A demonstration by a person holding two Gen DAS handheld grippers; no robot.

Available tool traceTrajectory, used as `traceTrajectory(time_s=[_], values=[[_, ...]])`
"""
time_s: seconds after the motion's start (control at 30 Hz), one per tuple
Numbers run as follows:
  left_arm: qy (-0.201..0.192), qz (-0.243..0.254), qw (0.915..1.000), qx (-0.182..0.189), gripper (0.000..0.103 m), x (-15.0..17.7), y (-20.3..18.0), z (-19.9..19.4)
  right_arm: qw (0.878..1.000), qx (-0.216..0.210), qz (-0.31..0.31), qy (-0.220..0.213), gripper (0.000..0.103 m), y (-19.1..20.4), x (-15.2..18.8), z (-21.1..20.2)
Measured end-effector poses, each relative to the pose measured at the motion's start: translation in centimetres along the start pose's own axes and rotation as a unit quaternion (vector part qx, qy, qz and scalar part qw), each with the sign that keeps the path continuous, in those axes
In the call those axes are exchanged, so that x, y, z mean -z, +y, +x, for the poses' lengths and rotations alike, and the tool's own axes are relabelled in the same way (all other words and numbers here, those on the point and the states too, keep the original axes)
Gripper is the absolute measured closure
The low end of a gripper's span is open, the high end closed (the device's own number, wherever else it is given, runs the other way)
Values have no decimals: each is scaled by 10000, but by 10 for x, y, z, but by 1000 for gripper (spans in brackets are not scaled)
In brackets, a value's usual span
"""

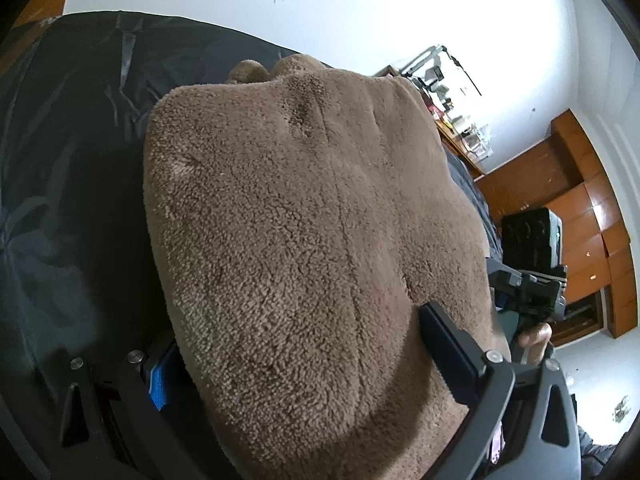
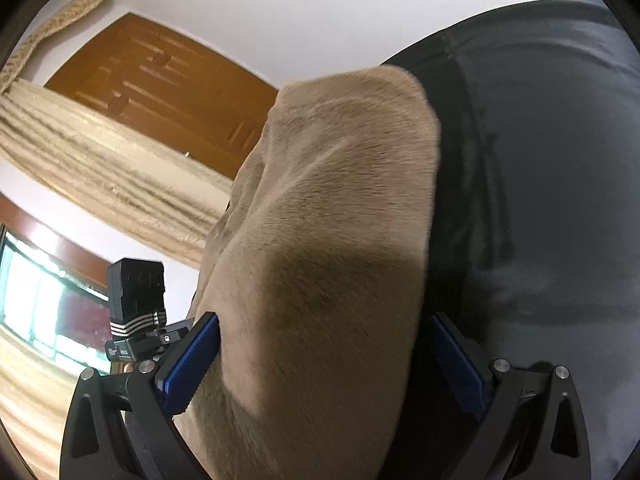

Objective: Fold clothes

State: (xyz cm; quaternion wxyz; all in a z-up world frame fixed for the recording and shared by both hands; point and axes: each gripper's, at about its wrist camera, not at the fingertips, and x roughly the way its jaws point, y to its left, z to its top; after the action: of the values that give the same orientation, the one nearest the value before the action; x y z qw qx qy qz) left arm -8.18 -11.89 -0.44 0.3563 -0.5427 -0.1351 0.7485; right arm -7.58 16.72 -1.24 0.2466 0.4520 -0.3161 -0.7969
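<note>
**Brown fleece held in both grippers**

Broadly, I see a dark sheet [image 1: 72,168] spread under everything, filling the left of my left wrist view. Over it hangs the brown fleece garment [image 1: 312,220], bulky and plush. My left gripper [image 1: 304,344] has its jaws wide with the fleece bunched between them. My right gripper [image 2: 320,356] likewise straddles the fleece [image 2: 320,240]; its far pad seems apart from the cloth, though blur hides the contact. Smallest, a wooden cabinet [image 1: 580,208] behind.

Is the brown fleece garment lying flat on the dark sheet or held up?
Held up: the brown fleece garment sits between the fingers of both the left gripper and right gripper, rising above the dark sheet.
</note>
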Motion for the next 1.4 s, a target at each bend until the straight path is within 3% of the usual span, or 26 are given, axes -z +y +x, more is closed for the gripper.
traceTrajectory(time_s=[0.27, 0.43, 0.5, 0.6, 0.77, 0.9, 1.07, 1.4], values=[[-27, 25, 9995, 321, 1, -6, 2, 4, 9992, -6, -390, 87, 1, 11, 3, 8], [-97, -1, 9990, 446, 1, -4, 7, 2, 9986, 123, -516, -65, 27, 18, 5, 9], [-103, -27, 9992, 397, 16, -2, 7, 2, 9981, 133, -583, -175, 36, 24, 9, 7], [-114, -102, 9992, 372, 27, 3, 5, 3, 9961, 207, -746, -424, 45, 34, 13, -4], [-104, -126, 9992, 371, 35, 6, -12, 7, 9910, 370, -1041, -758, 49, 51, 20, -25], [-8, 110, 9995, 290, 39, 3, -52, 22, 9862, 537, -1182, -1023, 50, 52, 27, -58], [163, 421, 9979, 474, 40, -2, -114, 54, 9801, 767, -1161, -1415, 50, 33, 41, -121], [715, 1171, 9860, 948, 40, -6, -271, 170, 9580, 1508, -738, -2323, 50, -38, 93, -277]])
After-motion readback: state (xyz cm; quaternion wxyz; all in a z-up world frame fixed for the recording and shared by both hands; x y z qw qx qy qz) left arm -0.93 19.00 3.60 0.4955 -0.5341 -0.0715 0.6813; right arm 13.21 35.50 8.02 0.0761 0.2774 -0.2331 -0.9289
